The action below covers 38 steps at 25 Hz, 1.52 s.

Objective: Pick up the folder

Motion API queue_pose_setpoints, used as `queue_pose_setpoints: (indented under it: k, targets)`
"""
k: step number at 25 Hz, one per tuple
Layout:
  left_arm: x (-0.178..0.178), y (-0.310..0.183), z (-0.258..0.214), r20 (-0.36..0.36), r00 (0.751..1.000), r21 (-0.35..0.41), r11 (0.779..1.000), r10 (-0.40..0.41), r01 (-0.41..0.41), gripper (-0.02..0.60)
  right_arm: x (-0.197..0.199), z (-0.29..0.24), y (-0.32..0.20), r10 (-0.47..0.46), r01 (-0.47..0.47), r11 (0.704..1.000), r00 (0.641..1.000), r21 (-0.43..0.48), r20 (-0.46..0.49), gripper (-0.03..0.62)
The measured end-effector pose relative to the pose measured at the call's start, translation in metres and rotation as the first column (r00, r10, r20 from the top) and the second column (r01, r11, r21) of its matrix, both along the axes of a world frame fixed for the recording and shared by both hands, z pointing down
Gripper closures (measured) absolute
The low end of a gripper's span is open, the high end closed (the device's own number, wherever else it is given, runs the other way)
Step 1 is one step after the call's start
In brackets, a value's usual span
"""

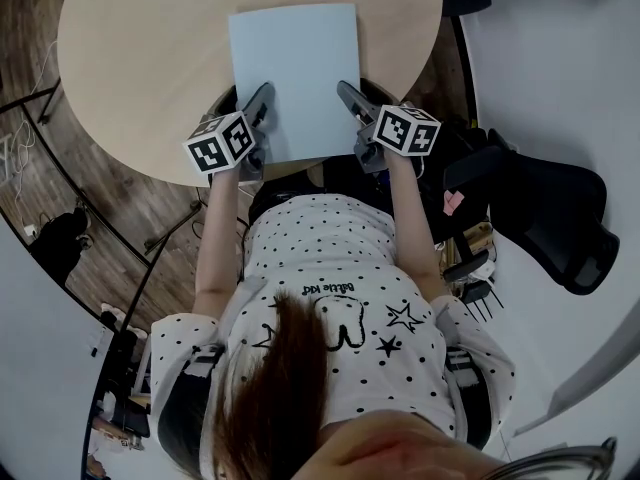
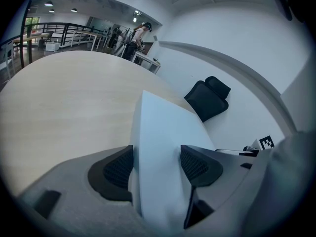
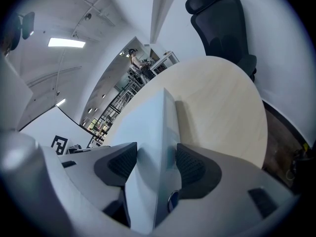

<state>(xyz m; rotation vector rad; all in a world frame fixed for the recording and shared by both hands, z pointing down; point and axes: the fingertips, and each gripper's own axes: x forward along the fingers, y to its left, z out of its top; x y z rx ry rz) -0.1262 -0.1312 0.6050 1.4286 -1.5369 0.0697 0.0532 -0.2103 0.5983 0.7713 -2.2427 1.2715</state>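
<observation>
**A:** Where is the folder, and do I have it?

**B:** The folder [image 1: 293, 78] lies on the near part of the round table [image 1: 140, 38], and its near edge is about at the table's rim, close to me. My left gripper [image 1: 260, 108] is on its left edge near the corner. My right gripper [image 1: 348, 98] is on the right edge opposite. In both gripper views the jaws stand narrow, with the folder between them and the ribbed pads [image 2: 196, 164] against its faces.

**A:** Is it already off the wood?

**B:** I cannot say surely. From the head view it looks flat on the table, and the gripper views are too distorted to show a gap under it.

**A:** How will it handle?

**B:** I judge it light and thin. It is stiff enough to keep its shape, but it may bow in the middle between two side grips. The pale blue cover looks smooth, so it may slip if I squeeze weakly. The pads should sit well in from the edge, and I should raise both sides together and keep them level.

**A:** Is anything inside it? Are there other containers?

**B:** The folder is closed, so I cannot see any contents. If it holds loose sheets, tipping the open side down may let them slide out. I see no box, tray or bin on the table, only the folder.
</observation>
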Motion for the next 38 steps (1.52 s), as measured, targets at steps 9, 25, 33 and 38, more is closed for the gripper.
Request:
queue_pose_setpoints:
  k: [9,25,33,38]
  targets:
    - [0.003,-0.002,0.001,0.012,1.0,0.002,1.0,-0.002,0.002,0.285,0.003,0.002,-0.002,0.01,-0.01,1.0,1.0,0.004,-0.004,0.352]
    - [0.001,-0.001,-0.015,0.013,0.999,0.051,0.998,-0.05,0.049,0.285,-0.002,-0.016,-0.005,0.006,-0.007,0.998,1.0,0.059,0.01,0.352]
    - [-0.005,-0.004,-0.039,0.039,0.997,0.122,0.99,-0.07,0.065,0.285,-0.009,-0.041,-0.01,-0.014,0.009,0.99,0.999,0.143,0.041,0.349]
    - [-0.009,-0.003,-0.057,0.035,0.995,0.167,0.982,-0.091,0.084,0.285,-0.014,-0.063,-0.012,-0.014,0.004,0.977,0.999,0.214,0.043,0.348]
